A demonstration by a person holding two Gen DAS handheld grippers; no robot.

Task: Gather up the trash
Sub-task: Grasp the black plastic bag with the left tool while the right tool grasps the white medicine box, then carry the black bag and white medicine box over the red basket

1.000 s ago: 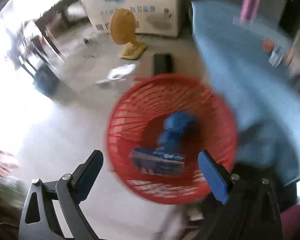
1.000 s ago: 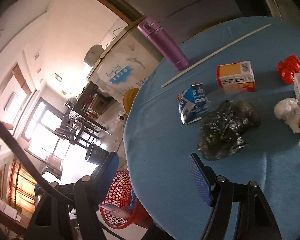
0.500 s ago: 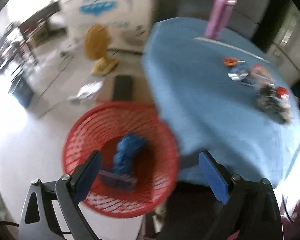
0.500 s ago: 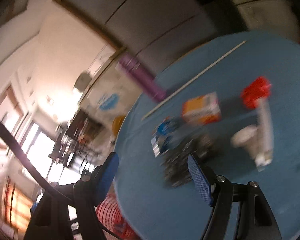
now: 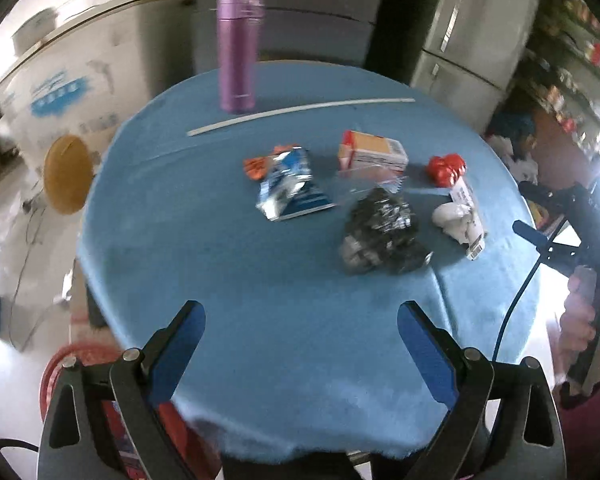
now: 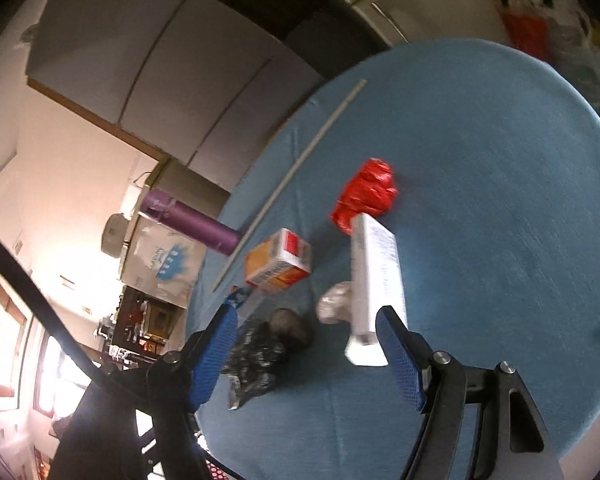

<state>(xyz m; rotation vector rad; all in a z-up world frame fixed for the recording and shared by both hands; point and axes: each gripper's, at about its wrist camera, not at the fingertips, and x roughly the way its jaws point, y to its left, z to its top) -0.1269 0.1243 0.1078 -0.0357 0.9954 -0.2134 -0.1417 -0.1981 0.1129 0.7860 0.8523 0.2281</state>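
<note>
1. Blue-padded, black-framed left gripper (image 5: 300, 344) hangs over the near edge of the round table under a blue cloth (image 5: 228, 264); its jaws are spread wide with nothing between them.
2. Red plastic mesh basket (image 5: 66, 364) sits on the floor at about 8 o'clock of the table, mostly hidden by the gripper frame and the cloth edge.
3. Blue-padded right gripper (image 6: 306, 340) is over the table, jaws parted and empty; the crumpled black plastic bag (image 6: 256, 364) lies just beside its left finger, and the long white carton (image 6: 374, 280) ends close by its right finger. Contact cannot be determined.
4. In the left wrist view, the black bag (image 5: 384, 232) lies right of the table's centre; a white crumpled wad (image 5: 454, 218) lies at its 3 o'clock, beside the white carton (image 5: 468, 216).
5. A blue-and-silver foil snack packet (image 5: 290, 190) lies at 10 o'clock of the black bag, with a small orange wrapper (image 5: 256, 166) touching its far left corner.
6. An orange-and-white cardboard box (image 5: 370, 154) lies at 12 o'clock of the bag; a crumpled red foil wrapper (image 5: 446, 168) lies to the box's right.
7. A thin white stick (image 5: 300, 114) lies across the far side; a purple metal flask (image 5: 238, 50) stands upright beyond its left end.
8. A person's hand (image 5: 584, 320) grips the right gripper's handle at the picture's 3 o'clock edge.
</note>
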